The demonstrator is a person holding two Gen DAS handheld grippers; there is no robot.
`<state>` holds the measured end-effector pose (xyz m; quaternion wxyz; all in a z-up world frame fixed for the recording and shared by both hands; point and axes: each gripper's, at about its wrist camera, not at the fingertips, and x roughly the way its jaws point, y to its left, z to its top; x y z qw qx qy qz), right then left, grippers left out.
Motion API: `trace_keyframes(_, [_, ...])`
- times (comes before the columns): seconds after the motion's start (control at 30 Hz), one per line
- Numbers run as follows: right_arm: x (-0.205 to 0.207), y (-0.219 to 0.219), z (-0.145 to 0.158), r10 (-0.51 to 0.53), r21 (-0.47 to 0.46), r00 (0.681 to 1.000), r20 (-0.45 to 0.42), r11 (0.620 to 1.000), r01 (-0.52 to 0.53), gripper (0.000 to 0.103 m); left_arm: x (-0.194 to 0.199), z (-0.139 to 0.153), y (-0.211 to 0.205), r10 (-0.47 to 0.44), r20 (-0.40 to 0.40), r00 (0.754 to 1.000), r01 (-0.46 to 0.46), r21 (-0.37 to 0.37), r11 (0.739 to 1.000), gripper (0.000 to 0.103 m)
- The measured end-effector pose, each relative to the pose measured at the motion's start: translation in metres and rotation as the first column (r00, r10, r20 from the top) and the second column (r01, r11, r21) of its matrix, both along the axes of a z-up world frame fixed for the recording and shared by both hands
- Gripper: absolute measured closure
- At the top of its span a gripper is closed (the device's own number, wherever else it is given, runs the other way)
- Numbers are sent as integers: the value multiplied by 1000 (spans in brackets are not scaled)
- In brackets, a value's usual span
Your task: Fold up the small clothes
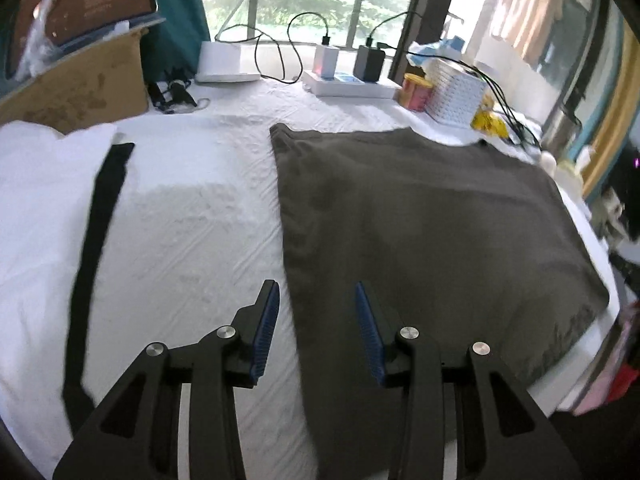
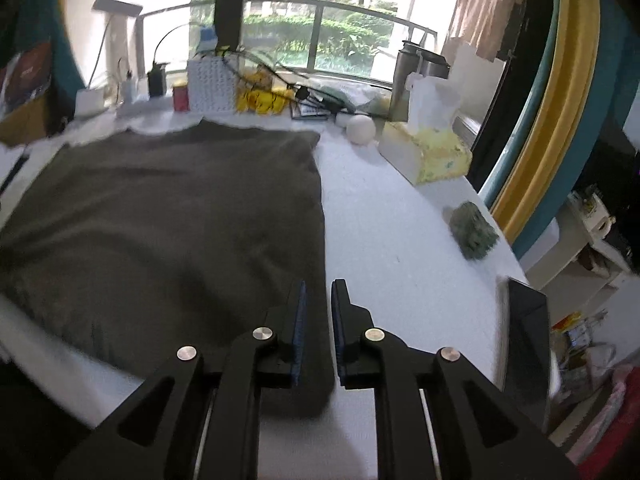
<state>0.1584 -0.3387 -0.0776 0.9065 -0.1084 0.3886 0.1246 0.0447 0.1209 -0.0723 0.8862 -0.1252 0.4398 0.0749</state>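
left gripper (image 1: 316, 292) nearest, fingers wide, empty, straddling left edge of shirt (image 1: 420, 232). right gripper (image 2: 319, 292) fingers narrow, nothing seen between, at shirt's right edge near 6 o'clock corner. shirt lies flat on white sheet (image 1: 192, 216), a neat rectangle, sides seemingly folded in; judged partly done, cross folds left. black strap (image 1: 100, 240) at 9 o'clock. far at 11 o'clock, brown box (image 1: 100, 4), its writing too blurred to read.
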Motion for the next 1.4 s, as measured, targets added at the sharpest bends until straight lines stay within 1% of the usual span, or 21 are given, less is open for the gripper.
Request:
trace_keyframes(0.07, [13,6,-1,-4,9,1000,-2,1000,4,90,15,-1,4,-3,6,1000,3,-3,1000,61])
trace_keyframes(0.13, [28,17,0,1,-37,1000,9,999,-1,90,23,-1,7,0,7,1000,0,6,1000,61])
trace_keyframes(0.17, [32,19,1,9,-38,1000,12,999,-9,90,28,-1,8,0,9,1000,0,8,1000,61])
trace_keyframes(0.27, [56,21,2,34,7,999,3,999,-34,90,42,-1,15,1,13,1000,-1,16,1000,61])
trace_keyframes(0.4, [93,23,2,44,34,999,-5,998,-44,90,66,-4,24,3,16,1000,-3,26,1000,61])
trace_keyframes(0.5, [116,27,4,53,58,999,-4,997,-53,90,82,-5,28,-7,37,999,5,49,999,61])
trace_keyframes(0.63, [141,33,1,58,75,998,-15,996,-57,90,109,-14,38,-6,31,1000,4,71,997,61])
trace_keyframes(0.67, [148,34,-1,58,85,998,-22,995,-56,90,113,-15,42,-6,33,999,4,64,998,59])
trace_keyframes(0.7, [158,35,-3,57,101,998,-34,993,-54,89,120,-18,46,-5,33,999,3,59,998,49])
trace_keyframes(0.73, [163,36,-5,58,106,997,-43,993,-53,85,125,-20,50,-3,38,999,1,58,998,45])
trace_keyframes(0.8, [176,42,-10,59,106,997,-57,993,-52,45,134,-25,55,0,32,999,-2,50,999,43])
trace_keyframes(0.83, [180,44,-12,60,108,997,-57,993,-53,41,138,-28,58,2,30,1000,-4,45,999,43])
trace_keyframes(0.97, [200,52,-19,63,106,994,-87,993,-53,41,152,-41,64,-16,18,1000,16,21,1000,43])
trace_keyframes(1.1, [216,50,-23,57,203,991,-122,979,-32,41,164,-42,64,-34,20,999,33,50,998,43])
trace_keyframes(1.17, [224,49,-30,54,211,987,-149,977,-22,41,168,-42,61,-38,11,999,37,73,997,43])
trace_keyframes(1.23, [229,50,-39,49,194,982,-180,981,-14,44,173,-43,57,-54,-1,999,54,96,994,44])
trace_keyframes(1.27, [230,51,-43,63,195,980,-191,980,-25,66,176,-44,53,-68,-7,998,68,112,991,49])
trace_keyframes(1.3, [229,53,-44,76,191,981,-179,981,-41,75,178,-44,51,-76,-11,997,77,129,989,71])
trace_keyframes(1.33, [229,56,-45,100,202,977,-188,978,-61,83,180,-44,48,-92,-15,996,93,142,985,85])
trace_keyframes(1.37, [229,58,-44,116,205,976,-186,976,-77,93,182,-43,44,-120,-17,993,122,149,981,97])
trace_keyframes(1.4, [227,63,-42,119,176,979,-167,980,-89,93,183,-43,41,-138,-24,990,140,173,975,97])
